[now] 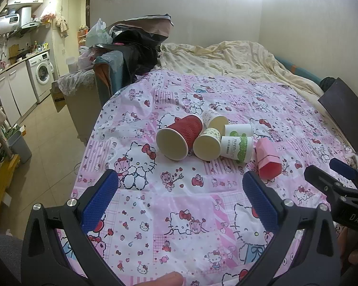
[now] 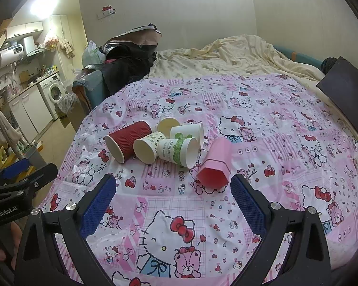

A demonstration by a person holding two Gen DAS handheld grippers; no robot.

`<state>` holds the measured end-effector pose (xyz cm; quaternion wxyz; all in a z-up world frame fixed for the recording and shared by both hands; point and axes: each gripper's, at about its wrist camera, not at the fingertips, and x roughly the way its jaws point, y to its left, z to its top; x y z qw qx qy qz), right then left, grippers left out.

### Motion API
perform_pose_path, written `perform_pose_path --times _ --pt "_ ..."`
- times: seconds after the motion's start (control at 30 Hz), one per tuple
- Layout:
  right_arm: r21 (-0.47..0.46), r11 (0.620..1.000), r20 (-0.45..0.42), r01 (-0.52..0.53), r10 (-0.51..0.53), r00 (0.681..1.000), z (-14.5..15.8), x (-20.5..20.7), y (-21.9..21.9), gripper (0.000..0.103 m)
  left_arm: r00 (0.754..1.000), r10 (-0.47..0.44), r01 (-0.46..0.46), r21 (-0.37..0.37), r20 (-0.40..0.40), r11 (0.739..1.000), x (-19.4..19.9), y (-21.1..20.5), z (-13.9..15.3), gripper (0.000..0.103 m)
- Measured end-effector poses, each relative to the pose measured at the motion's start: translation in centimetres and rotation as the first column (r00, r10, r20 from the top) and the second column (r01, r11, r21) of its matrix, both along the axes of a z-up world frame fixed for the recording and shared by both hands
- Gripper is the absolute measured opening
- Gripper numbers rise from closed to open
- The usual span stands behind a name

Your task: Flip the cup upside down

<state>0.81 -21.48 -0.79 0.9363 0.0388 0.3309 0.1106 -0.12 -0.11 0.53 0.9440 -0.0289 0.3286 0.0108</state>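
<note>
Though cups (image 2: 169, 147) clustered, near edge roomy.

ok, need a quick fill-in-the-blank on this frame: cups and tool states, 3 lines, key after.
1. All six cups lie on their ____, none upright.
2. The pink hexagonal cup lies nearest the ____ tool.
3. Both the left tool and the right one are ____ and hold nothing.
4. The ribbed cup is ____ in colour.

Missing words: sides; right; open; red

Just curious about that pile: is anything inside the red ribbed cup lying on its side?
The red ribbed cup shows a plain cream inside near its open mouth, nothing visible in it. The deeper part toward its base is out of sight from both views.
</note>
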Motion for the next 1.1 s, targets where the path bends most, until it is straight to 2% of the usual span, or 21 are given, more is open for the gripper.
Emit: perform_pose_path --times 1.1 --pt "-0.004 1.000 0.014 -0.006 0.006 1.000 0.13 -0.16 -0.01 0.099 1.000 0.001 -0.001 0.000 0.002 1.000 -0.06 0.01 0.06 0.103"
